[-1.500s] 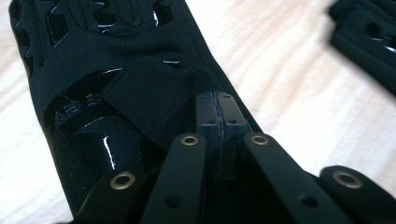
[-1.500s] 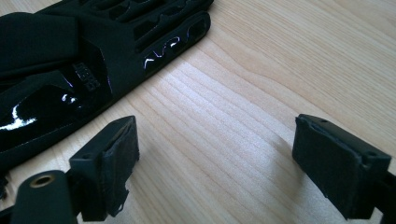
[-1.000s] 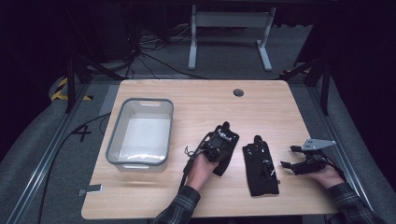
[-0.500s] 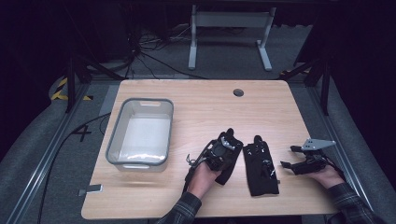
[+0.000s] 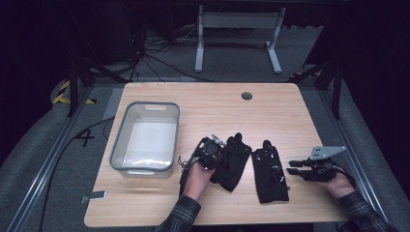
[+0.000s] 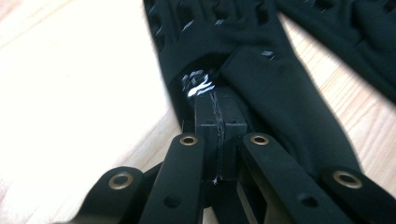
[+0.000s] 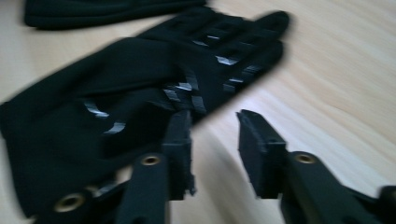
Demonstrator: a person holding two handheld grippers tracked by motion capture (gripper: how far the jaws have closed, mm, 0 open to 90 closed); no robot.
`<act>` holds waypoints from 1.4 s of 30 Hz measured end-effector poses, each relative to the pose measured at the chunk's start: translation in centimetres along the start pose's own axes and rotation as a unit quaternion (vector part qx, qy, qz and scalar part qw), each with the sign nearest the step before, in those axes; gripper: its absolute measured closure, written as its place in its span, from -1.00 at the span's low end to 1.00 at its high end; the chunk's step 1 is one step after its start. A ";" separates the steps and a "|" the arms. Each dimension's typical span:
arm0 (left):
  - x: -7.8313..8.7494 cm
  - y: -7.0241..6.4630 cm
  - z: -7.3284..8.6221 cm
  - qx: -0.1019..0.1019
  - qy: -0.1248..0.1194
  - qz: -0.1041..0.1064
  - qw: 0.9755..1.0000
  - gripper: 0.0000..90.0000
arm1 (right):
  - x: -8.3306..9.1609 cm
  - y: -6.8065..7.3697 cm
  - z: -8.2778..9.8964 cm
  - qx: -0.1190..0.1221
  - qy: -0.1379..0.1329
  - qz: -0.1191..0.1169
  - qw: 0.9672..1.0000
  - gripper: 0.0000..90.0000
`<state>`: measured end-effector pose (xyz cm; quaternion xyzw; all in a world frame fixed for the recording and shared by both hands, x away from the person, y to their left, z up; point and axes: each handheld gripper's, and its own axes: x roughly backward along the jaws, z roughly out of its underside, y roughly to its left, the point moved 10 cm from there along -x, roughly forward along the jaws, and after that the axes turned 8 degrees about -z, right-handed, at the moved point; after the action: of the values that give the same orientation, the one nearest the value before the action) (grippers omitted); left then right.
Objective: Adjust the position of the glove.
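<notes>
On the table (image 5: 159,205) lie two black gloves side by side near the front edge. The left gripper (image 5: 218,151) is clamped on the left glove (image 5: 233,162); in the left gripper view its jaws are pressed together on the glove's cuff edge (image 6: 205,86), with the fabric bunched at the tips and the rest of the glove (image 6: 261,51) stretching away over the wood. The left hand (image 5: 197,177) sits just behind it, the forearm in a plaid sleeve (image 5: 180,217). The right glove (image 5: 270,170) lies flat, fingers pointing away from the person, just beside the left glove. The right gripper (image 5: 291,167) rests low at the table's right, pointing at the right glove's side and close to it; its jaws have just been closing, yet in the right gripper view they stand apart with bare wood between them (image 7: 215,135), one jaw tip at the glove's edge (image 7: 140,93), nothing pinched. A clear bin (image 5: 118,150) stands on the table's left, well apart from the gloves. A round hole (image 5: 247,95) sits near the table's far edge.
</notes>
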<state>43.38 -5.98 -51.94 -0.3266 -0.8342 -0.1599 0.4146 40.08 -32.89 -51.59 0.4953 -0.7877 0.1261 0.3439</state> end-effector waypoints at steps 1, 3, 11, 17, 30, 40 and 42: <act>-0.1 0.0 0.2 -0.001 0.005 0.000 1.000 0.99 | -0.4 0.8 -0.2 0.008 0.004 -0.014 1.000 0.61; -0.3 -0.1 0.5 -0.007 0.013 -0.003 1.000 0.99 | -1.1 2.0 -0.3 0.021 0.014 -0.032 0.999 0.73; 0.3 -1.0 1.8 -0.015 0.015 0.011 1.000 0.99 | -1.9 3.2 0.1 0.024 0.033 -0.059 0.997 0.92; 0.9 -2.1 2.7 -0.015 0.015 0.025 0.999 0.99 | -2.2 3.4 0.0 0.027 0.032 -0.063 0.997 0.92; 1.1 -4.1 3.0 -0.023 0.005 0.042 0.999 0.99 | -3.2 2.6 -1.1 0.041 0.036 -0.054 0.997 0.92; 2.2 -2.9 2.6 0.007 -0.021 0.029 0.999 0.82 | -2.9 2.4 -1.5 0.043 0.025 -0.051 0.997 0.95; 2.2 -2.3 2.8 0.017 -0.019 0.023 0.999 0.71 | -2.7 2.5 -1.7 0.045 0.021 -0.052 0.997 0.97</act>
<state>39.21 -5.21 -51.87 -0.3412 -0.8368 -0.1297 0.4080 39.39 -28.88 -51.78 0.5477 -0.7471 0.1539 0.3437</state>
